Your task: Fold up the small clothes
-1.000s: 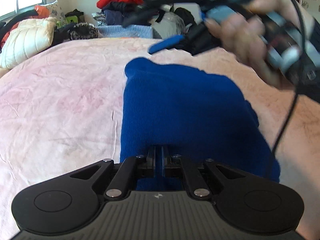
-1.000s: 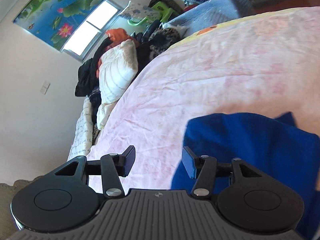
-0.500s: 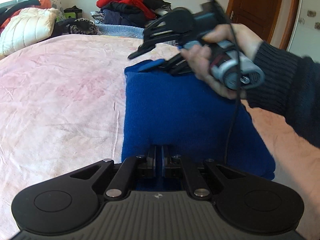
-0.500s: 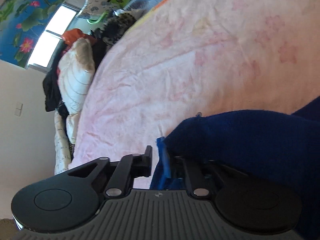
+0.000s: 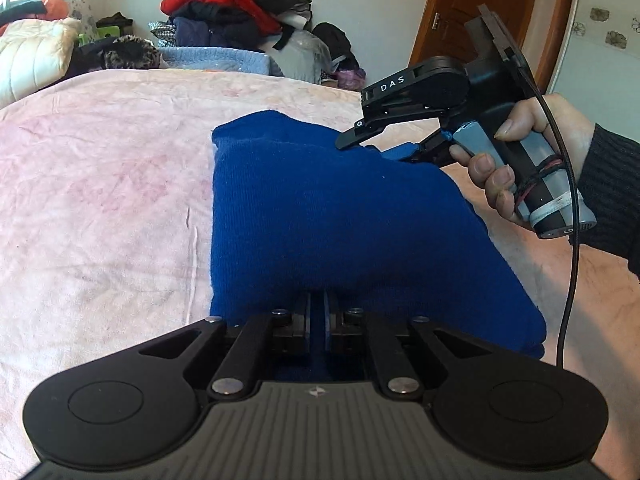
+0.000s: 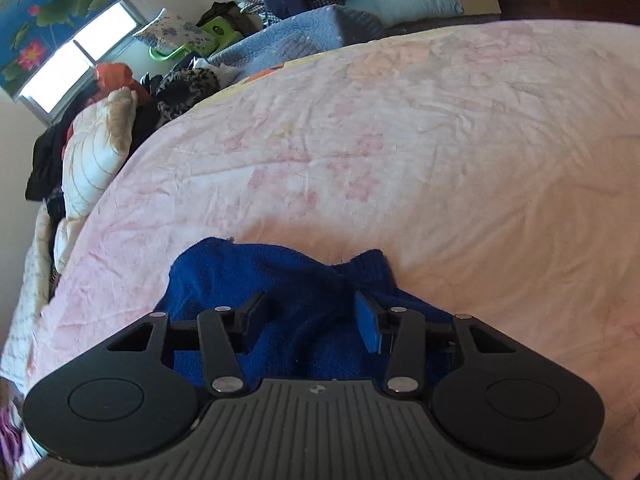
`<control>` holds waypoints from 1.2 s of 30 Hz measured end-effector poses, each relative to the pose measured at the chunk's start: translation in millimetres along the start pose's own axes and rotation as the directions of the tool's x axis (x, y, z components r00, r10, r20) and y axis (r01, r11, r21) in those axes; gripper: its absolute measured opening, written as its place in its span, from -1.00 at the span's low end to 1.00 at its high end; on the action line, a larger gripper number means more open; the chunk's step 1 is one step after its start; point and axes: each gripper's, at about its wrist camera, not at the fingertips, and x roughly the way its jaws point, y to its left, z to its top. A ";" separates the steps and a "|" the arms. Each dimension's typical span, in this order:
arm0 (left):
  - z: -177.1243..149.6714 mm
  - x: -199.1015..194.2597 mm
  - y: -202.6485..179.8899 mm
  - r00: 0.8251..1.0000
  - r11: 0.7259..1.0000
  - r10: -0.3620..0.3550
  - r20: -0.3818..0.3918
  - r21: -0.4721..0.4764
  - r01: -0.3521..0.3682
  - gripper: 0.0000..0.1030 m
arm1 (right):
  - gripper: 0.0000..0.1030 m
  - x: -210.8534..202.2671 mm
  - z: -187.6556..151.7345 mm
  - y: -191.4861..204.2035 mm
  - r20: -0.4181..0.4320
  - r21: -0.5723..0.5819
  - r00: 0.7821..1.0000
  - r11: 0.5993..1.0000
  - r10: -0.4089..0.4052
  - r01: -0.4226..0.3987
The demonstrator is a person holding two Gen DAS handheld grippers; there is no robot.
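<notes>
Left gripper point(image 5: 317, 314) — clamped on blue garment point(image 5: 332, 216)

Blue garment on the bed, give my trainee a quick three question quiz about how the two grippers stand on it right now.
1. True or false: the left gripper is shut on the blue garment.
2. The right gripper stands: A open over the garment's far edge, B clamped shut on it, C away from it.
3. What does the garment lie on?

Key: 1 true. 2 A. 3 the pink bedspread.
</notes>
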 end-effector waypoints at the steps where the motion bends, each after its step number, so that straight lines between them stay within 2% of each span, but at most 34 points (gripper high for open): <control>1: 1.1 -1.9 -3.2 1.000 1.000 0.002 -0.010 -0.002 -0.002 -0.89 | -0.02 1.1 1.4 3.0 -0.005 -0.007 1.000 1.000 -0.008 0.008; 3: 8.1 -10.2 -1.8 1.000 0.999 0.000 -0.031 -0.042 -0.002 -0.88 | -0.07 -5.5 6.7 0.7 -0.009 0.037 1.000 0.999 -0.016 0.016; 4: 11.4 -17.3 1.9 1.000 0.998 0.000 -0.024 -0.064 -0.002 -0.87 | -0.03 -13.6 8.0 -0.5 0.007 0.061 1.000 0.998 -0.020 0.019; 5: 13.2 -24.7 6.4 1.000 0.997 0.007 -0.002 -0.077 -0.007 -0.87 | -0.03 -37.0 4.9 -0.4 0.053 0.067 0.998 0.998 0.013 -0.017; 6: 13.8 -32.4 10.8 1.000 0.996 0.021 0.023 -0.086 -0.019 -0.86 | 0.02 -48.0 -0.3 -1.0 0.062 0.063 0.996 0.996 0.057 -0.061; 7: 18.5 -34.4 18.8 0.998 0.994 0.043 0.035 -0.105 -0.039 -0.86 | 0.05 -48.0 -0.3 -1.0 0.062 0.063 0.996 0.996 0.057 -0.061; 10: 21.2 -29.0 38.6 0.999 0.980 0.050 -0.007 -0.190 -0.050 -0.85 | 0.26 -63.8 -26.8 -5.8 0.004 0.078 0.976 0.973 0.216 -0.216; 11: 20.4 -24.4 41.7 0.999 0.977 0.042 -0.030 -0.210 -0.047 -0.84 | 0.33 -63.1 -36.6 -6.2 -0.024 0.072 0.972 0.970 0.233 -0.230; 13: 16.7 -14.0 43.7 0.998 0.975 0.031 -0.054 -0.217 -0.042 -0.84 | 0.03 -56.9 -53.2 -13.0 -0.040 0.045 0.984 0.984 0.175 -0.173; 14: 16.6 -15.2 41.9 0.998 0.978 0.039 -0.048 -0.205 -0.048 -0.83 | -0.18 -58.8 -56.7 -19.0 -0.007 0.040 0.986 0.985 0.169 -0.169; 16: 17.8 -21.9 39.9 0.998 0.978 0.038 -0.042 -0.202 -0.046 -0.83 | -0.19 -68.8 -55.5 -35.2 0.022 0.149 0.983 0.971 0.183 -0.184; 17: 18.4 -27.1 40.6 0.999 0.975 0.035 -0.038 -0.216 -0.042 -0.82 | -0.06 -88.3 -54.1 -44.0 0.076 0.191 0.978 0.959 0.197 -0.208; 18: 18.9 -33.8 42.3 0.999 0.972 0.030 -0.027 -0.232 -0.035 -0.82 | 0.16 -88.3 -54.1 -44.0 0.076 0.191 0.978 0.959 0.197 -0.208; 20: 18.5 -48.0 50.0 1.000 0.966 0.021 0.001 -0.256 -0.020 -0.82 | 0.47 -106.7 -54.8 -50.7 0.125 0.178 0.972 0.960 0.197 -0.217; 21: 18.1 -51.9 56.5 1.000 0.958 0.011 0.005 -0.287 -0.009 -0.82 | 0.52 -113.7 -55.0 -64.5 0.124 0.195 0.975 0.959 0.185 -0.207; 25: 8.3 -39.0 80.5 0.992 0.884 -0.106 -0.067 -0.464 0.063 -0.81 | 0.51 -105.8 -56.4 -83.6 0.097 0.227 0.982 0.957 0.161 -0.179; 27: 1.2 -33.4 79.7 0.987 0.866 -0.133 -0.089 -0.496 0.072 -0.82 | 0.49 -93.5 -57.1 -91.0 0.078 0.258 0.984 0.950 0.163 -0.178; 29: -2.5 -32.4 80.5 0.983 0.845 -0.168 -0.076 -0.524 0.104 -0.81 | 0.48 -81.9 -55.8 -90.2 0.071 0.255 0.982 0.948 0.177 -0.190; 32: -7.4 -26.5 92.3 0.964 0.765 -0.263 -0.051 -0.620 0.176 -0.77 | 0.49 -64.5 -50.1 -83.1 0.061 0.230 0.973 0.946 0.222 -0.230; 36: -14.0 -17.6 107.1 0.927 0.650 -0.375 -0.008 -0.715 0.257 -0.76 | 0.49 -44.6 -40.7 -77.7 0.067 0.235 0.960 0.931 0.271 -0.279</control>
